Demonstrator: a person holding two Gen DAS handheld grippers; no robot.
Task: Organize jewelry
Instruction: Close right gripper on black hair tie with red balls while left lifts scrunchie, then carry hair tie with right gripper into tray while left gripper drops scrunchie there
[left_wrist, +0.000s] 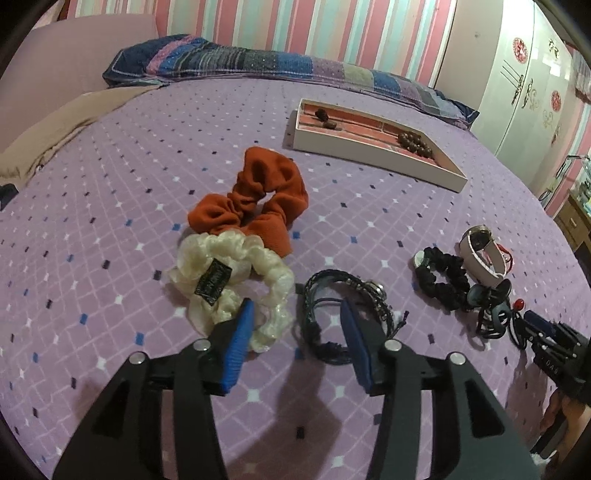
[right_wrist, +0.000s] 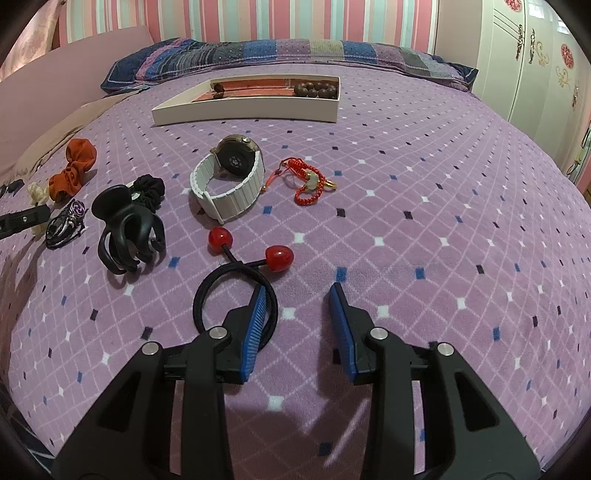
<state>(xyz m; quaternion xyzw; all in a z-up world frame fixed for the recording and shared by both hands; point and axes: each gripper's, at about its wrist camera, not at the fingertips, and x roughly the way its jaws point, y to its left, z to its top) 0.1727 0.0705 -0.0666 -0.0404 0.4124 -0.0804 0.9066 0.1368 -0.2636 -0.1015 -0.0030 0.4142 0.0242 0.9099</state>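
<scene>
My left gripper (left_wrist: 297, 310) is open just above the bed, its fingers astride a dark braided bracelet (left_wrist: 332, 314). A cream scrunchie (left_wrist: 229, 284) and an orange scrunchie (left_wrist: 255, 199) lie to its left. My right gripper (right_wrist: 297, 291) is open and empty; a black hair tie with two red beads (right_wrist: 236, 288) lies by its left finger. A white tray (right_wrist: 251, 107) holding brown beads (right_wrist: 316, 90) sits farther back. A white-strapped watch (right_wrist: 229, 181), a red cord charm (right_wrist: 306, 181), a black claw clip (right_wrist: 125, 229) and a black scrunchie (right_wrist: 151, 188) lie between.
Everything lies on a purple diamond-patterned bedspread (right_wrist: 424, 221). A patchwork pillow (right_wrist: 277, 55) runs along the far edge by the striped wall. A white wardrobe (right_wrist: 535, 55) stands at the right. The tray also shows in the left wrist view (left_wrist: 369, 151).
</scene>
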